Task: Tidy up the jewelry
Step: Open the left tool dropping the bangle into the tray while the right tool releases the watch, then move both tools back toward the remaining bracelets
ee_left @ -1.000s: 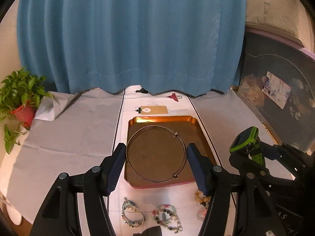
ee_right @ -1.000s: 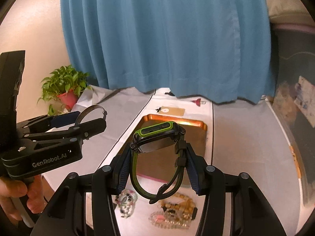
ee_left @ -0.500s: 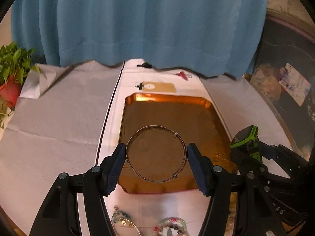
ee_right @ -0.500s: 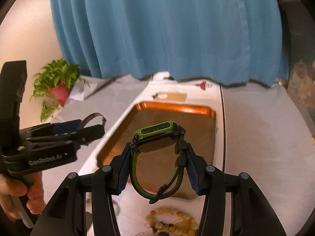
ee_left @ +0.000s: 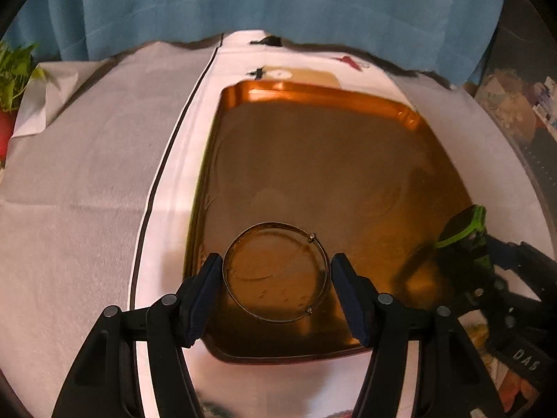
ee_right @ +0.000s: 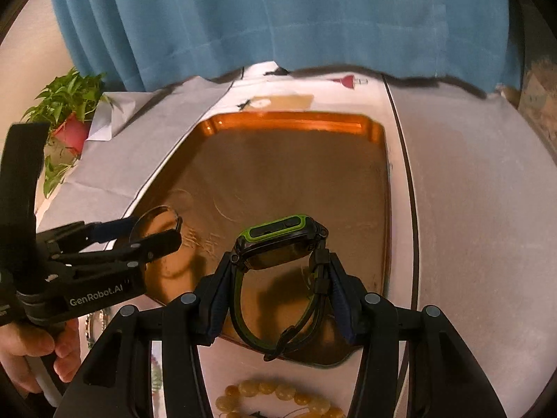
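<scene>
Far left of the left gripper (ee_left: 276,271): potted plant (ee_right: 66,111), red pot, on the edge of the white cloth (ee_left: 80,174), well off from the tools.

Left gripper: fingers (ee_left: 205,289) clamped on a thin metal bangle (ee_left: 276,276), one pad each side of the ring, ring held roughly flat & facing the cam. Bangle hangs over the near-left part of the copper tray (ee_left: 313,94); whether it touches the tray floor, can't tell. In the right wrist view the same gripper (ee_right: 158,233) comes in from the left w/ "GenRobot.AI" on its body, a bare hand (ee_right: 34,351) on its handle.

Ahead of both tools: tray sits on a white strip w/ dark border lines, running btwn the cloth panels. Beyond the tray's far rim, a tan tag (ee_right: 282,101) & a small red item (ee_right: 344,80), then the blue curtain (ee_right: 278,17).

Right gripper (ee_right: 280,289): closed on a green-black watch (ee_right: 278,240), pads pressing the strap on both sides, watch face up & tilted, strap loop hanging down btwn the fingers. Watch is over the tray's near-right part, above it, shadow on the tray floor under it. In the left wrist view it (ee_left: 463,226) shows to the right of the bangle, near the tray's right rim.

Below the right gripper, on the strip just near of the tray: amber bead bracelet (ee_right: 278,397). Another beaded piece sits left of it, mostly hidden by the finger.
</scene>
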Motion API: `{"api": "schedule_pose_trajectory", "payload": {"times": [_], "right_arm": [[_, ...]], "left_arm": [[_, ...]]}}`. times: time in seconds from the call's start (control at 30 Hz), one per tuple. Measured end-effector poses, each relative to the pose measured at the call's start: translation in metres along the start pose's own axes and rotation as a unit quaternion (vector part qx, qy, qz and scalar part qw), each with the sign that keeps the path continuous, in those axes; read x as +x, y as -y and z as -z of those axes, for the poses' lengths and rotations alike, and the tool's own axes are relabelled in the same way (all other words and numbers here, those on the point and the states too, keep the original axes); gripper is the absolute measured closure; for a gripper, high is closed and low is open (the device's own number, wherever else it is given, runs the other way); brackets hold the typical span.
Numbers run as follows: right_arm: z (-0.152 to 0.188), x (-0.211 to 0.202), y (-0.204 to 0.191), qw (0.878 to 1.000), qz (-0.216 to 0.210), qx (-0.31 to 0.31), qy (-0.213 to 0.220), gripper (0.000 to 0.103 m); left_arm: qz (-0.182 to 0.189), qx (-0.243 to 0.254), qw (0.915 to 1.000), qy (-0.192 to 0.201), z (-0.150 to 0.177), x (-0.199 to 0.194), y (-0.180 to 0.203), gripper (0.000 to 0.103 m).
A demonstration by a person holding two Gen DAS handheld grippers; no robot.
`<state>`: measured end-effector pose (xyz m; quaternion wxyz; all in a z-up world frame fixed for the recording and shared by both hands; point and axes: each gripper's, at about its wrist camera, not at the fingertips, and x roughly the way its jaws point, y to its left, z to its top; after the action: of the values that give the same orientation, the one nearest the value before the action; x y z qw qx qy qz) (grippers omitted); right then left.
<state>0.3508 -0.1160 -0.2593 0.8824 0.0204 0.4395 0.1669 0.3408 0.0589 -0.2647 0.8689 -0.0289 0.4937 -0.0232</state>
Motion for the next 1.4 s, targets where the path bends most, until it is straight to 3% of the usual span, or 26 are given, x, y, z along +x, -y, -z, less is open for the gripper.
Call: {"api": "schedule_pose_trajectory", "payload": {"times": [0.23, 0.33, 0.47, 0.6, 0.73, 0.87, 0.97, 1.13, 1.4], "right_arm": [[0.002, 0.002, -0.007, 1.0, 0.004, -0.02, -0.008, 0.048], [0.006, -0.017, -0.011, 1.0, 0.0, -0.019, 0.01, 0.044], [0.014, -0.051, -0.012, 0.999, 0.006, -0.012, 0.036, 0.027], [0.034, -0.09, -0.014, 0.999, -0.005, 0.0, 0.052, 0.022], [0.062, -0.133, -0.019, 0.997, 0.001, 0.001, 0.076, 0.008], [0.094, -0.17, -0.027, 0.995, 0.014, 0.002, 0.096, 0.006], [0.12, -0.192, -0.028, 0.993, 0.038, 0.021, 0.11, 0.004], [0.162, -0.225, -0.031, 0.988, 0.019, 0.033, 0.149, 0.0], [0.204, -0.244, -0.016, 0.989, -0.003, 0.056, 0.136, 0.0]], "left_arm": [[0.009, 0.002, 0.9999, -0.004, 0.005, -0.004, 0.0, 0.042], [0.006, 0.015, 0.9998, 0.008, 0.007, -0.022, 0.005, 0.03], [0.009, 0.028, 0.999, 0.035, 0.017, -0.056, 0.01, 0.015], [0.011, 0.042, 0.9976, 0.054, 0.038, -0.094, 0.014, 0.014], [0.016, 0.051, 0.9955, 0.078, 0.069, -0.132, 0.015, 0.014], [0.017, 0.06, 0.9936, 0.095, 0.102, -0.161, 0.017, 0.014], [0.021, 0.064, 0.9929, 0.097, 0.125, -0.174, 0.021, 0.014], [0.025, 0.064, 0.9911, 0.114, 0.159, -0.192, 0.029, 0.014], [0.04, 0.067, 0.9896, 0.121, 0.19, -0.199, 0.043, 0.014]]}}
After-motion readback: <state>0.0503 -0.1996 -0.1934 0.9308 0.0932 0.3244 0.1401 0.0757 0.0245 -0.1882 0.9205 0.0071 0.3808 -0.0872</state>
